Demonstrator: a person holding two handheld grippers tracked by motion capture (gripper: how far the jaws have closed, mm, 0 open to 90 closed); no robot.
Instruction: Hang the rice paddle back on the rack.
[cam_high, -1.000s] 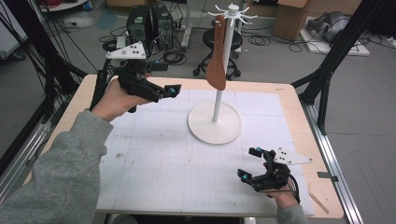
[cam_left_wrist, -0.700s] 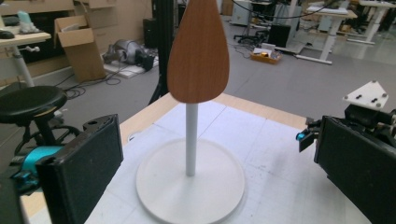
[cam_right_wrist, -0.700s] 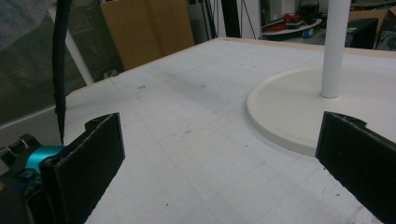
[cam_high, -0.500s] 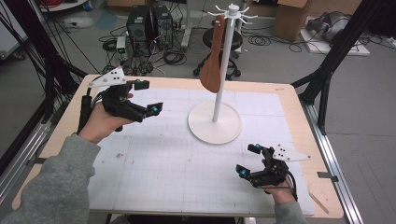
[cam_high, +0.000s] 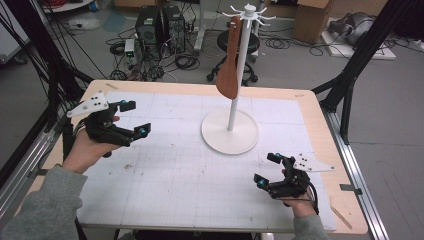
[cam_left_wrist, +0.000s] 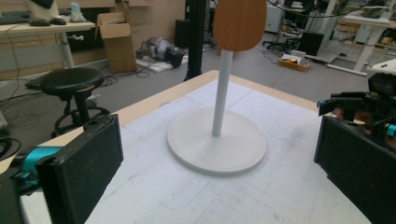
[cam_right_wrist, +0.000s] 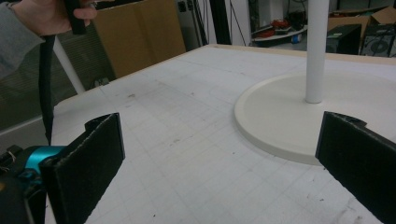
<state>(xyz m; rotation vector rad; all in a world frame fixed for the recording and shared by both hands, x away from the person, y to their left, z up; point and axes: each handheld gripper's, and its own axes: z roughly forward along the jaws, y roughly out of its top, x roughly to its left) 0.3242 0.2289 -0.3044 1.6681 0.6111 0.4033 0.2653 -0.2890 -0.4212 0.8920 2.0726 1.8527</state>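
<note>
Cluttered lab floor surrounding it, we are seeing the white gridded table (cam_high: 165, 190) hosting a white round-based rack (cam_high: 230, 131) already holding a brown wooden spatula (cam_high: 229, 70), while our left gripper (cam_high: 131, 119) and right gripper (cam_high: 266, 170) are hovering with jaws spread wide and nothing between them, suggesting hanging is done.

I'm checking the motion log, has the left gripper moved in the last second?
Yes. In the high view the left gripper has pulled back from the white stand, toward the table's left edge and the person.

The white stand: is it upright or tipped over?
Upright. The white stand has its round base flat on the table, pole vertical, wooden spatula hanging.
</note>
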